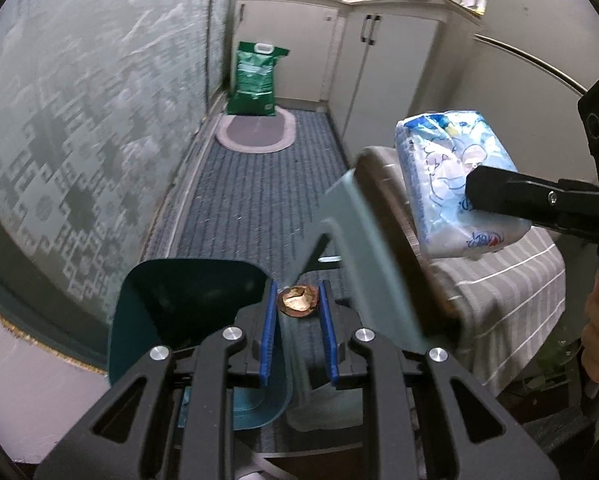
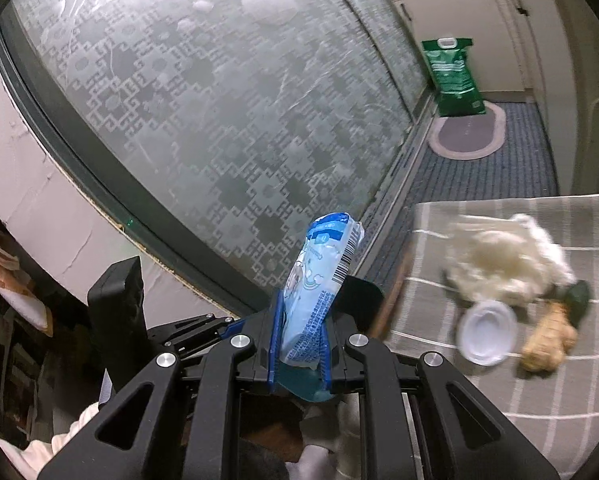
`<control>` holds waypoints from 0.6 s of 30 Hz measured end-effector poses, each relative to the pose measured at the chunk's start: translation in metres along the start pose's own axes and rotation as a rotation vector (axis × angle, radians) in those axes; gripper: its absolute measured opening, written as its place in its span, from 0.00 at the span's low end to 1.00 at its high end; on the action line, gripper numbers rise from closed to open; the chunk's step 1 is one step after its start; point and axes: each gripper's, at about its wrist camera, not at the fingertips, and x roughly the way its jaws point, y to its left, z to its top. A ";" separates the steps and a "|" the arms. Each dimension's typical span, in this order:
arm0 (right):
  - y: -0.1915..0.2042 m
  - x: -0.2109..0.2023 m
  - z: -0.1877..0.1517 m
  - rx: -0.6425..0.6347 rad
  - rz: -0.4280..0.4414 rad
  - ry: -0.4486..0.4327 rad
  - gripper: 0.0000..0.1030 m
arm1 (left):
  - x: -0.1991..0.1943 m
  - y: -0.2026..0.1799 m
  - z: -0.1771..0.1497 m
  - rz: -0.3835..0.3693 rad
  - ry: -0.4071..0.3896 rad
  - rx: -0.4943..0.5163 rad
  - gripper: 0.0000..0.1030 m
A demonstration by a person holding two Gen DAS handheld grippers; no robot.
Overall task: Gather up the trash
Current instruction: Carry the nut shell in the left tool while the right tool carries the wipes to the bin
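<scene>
One blue wrapper in right gripper, one dustpan.

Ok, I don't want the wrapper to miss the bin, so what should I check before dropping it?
1. Right gripper clamps wrapper: ok.
2. Bin mouth open, lid raised: ok.
3. Wrapper over the mouth: not ok, it sits to the right, past the lid.
4. Left gripper gripping the bin: cannot tell.
5. Brown scrap inside the bin: cannot tell.
</scene>
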 end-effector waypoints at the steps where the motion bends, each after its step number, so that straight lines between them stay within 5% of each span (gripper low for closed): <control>1: 0.003 0.006 0.000 -0.002 0.001 0.009 0.15 | 0.000 0.007 -0.002 0.005 0.003 -0.009 0.22; 18: 0.034 0.100 -0.005 -0.030 0.017 0.153 0.15 | -0.017 0.081 -0.025 0.048 0.018 -0.101 0.22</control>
